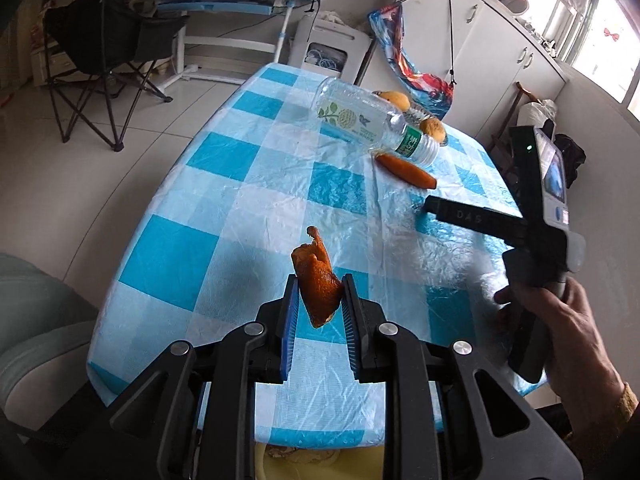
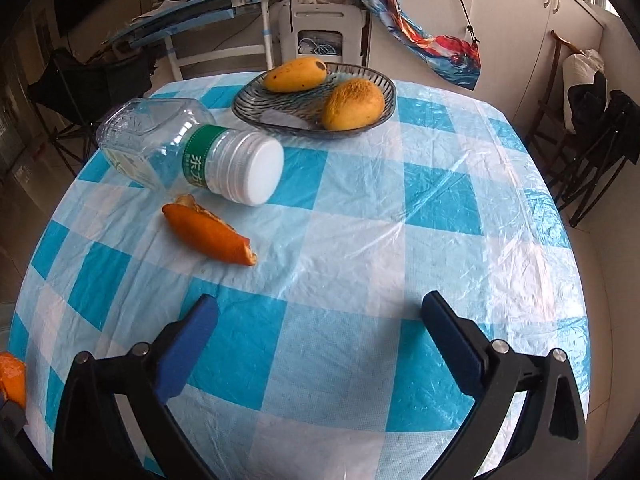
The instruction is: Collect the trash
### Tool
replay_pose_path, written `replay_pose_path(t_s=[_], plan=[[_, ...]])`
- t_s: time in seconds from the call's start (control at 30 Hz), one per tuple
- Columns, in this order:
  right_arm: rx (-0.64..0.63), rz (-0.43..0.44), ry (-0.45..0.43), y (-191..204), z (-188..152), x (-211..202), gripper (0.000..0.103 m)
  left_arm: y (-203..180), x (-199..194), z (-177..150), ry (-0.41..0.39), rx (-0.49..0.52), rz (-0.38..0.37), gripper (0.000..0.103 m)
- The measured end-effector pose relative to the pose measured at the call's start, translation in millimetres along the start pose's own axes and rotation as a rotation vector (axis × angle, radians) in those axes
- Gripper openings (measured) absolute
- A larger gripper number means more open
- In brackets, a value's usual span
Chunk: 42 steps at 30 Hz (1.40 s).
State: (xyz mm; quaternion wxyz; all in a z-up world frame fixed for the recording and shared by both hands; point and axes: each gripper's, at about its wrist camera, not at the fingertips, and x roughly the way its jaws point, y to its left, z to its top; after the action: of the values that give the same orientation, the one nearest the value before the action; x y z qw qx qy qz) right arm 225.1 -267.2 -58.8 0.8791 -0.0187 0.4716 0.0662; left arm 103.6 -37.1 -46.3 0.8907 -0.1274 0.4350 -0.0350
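Observation:
My left gripper (image 1: 319,280) is shut on a curled piece of orange peel (image 1: 316,280), held above the near part of the checked table. A second piece of orange peel (image 2: 210,232) lies on the blue-and-white cloth, just in front of an empty clear plastic bottle (image 2: 188,152) lying on its side with its white cap toward me. My right gripper (image 2: 320,312) stands wide open above the cloth, short of that peel and to its right, with nothing between its blue pads. In the left wrist view the right gripper's finger (image 1: 472,216) and the hand (image 1: 568,320) holding it show at the right.
A glass dish (image 2: 384,80) with two mangoes (image 2: 352,104) sits at the table's far side. Beyond the table stand a folding chair (image 1: 96,56), a desk (image 1: 224,0), a white stool and cabinets (image 1: 488,36). A light-coloured seat (image 1: 36,320) is at the near left.

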Motion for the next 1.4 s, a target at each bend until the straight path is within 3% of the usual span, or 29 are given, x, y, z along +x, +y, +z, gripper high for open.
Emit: replay_pose_path(t_s=[0.3,0.6,0.97,1.4], plan=[[0.0,0.0,0.001,-1,1,0,0.097,18,9,-13,-0.014,-0.093,-0.015,0.02],[0.001,-0.001,0.002,0,0,0,0.097,21,9,-15,-0.036,-0.106,-0.039,0.023],[0.001,-0.001,0.002,-1,0,0,0.097,11,7,-17,-0.052,-0.087,-0.042,0.043],[0.001,-0.001,0.002,0,0,0,0.097,9,5,-23,-0.071,-0.081,-0.034,0.044]])
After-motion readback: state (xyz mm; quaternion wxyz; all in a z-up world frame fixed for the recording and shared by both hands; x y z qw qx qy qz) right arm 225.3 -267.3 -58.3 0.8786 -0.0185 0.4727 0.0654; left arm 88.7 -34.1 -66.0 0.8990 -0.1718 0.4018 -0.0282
